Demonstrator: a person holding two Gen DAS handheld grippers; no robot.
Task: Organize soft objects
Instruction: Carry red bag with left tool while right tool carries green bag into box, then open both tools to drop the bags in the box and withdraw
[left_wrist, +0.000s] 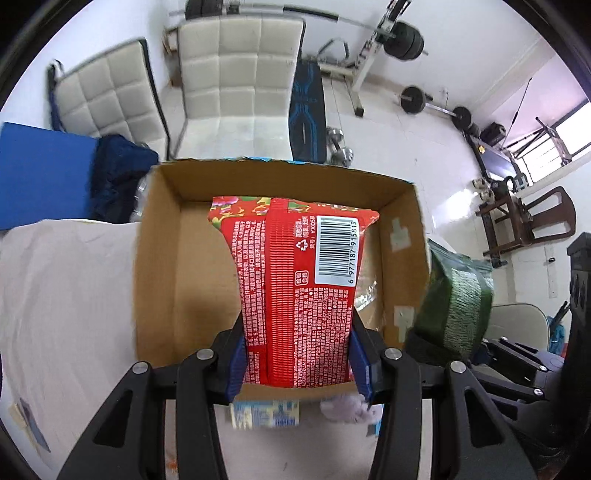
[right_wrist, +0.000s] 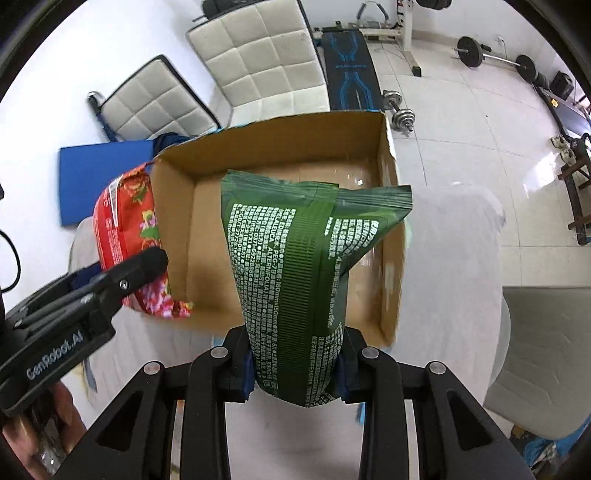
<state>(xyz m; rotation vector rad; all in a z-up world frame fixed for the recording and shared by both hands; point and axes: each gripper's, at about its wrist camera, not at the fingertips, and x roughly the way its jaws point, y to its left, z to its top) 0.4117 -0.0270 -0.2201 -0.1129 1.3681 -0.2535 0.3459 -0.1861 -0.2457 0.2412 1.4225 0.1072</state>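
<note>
My left gripper (left_wrist: 297, 363) is shut on a red soft pack (left_wrist: 295, 288) with a barcode and holds it over the open cardboard box (left_wrist: 159, 258). My right gripper (right_wrist: 295, 363) is shut on a green soft pack (right_wrist: 295, 266) and holds it over the same box (right_wrist: 388, 155). The green pack also shows at the right of the left wrist view (left_wrist: 456, 295). The red pack (right_wrist: 129, 229) and the left gripper's body show at the left of the right wrist view, by the box's left wall. The box floor looks bare where visible.
The box stands on a table with a white cloth (left_wrist: 66, 288). A small blue-and-white pack (left_wrist: 264, 413) and a pale fluffy item (left_wrist: 349, 408) lie in front of the box. White padded chairs (left_wrist: 236, 74), a blue mat (left_wrist: 40, 173) and gym weights (left_wrist: 410, 40) stand beyond.
</note>
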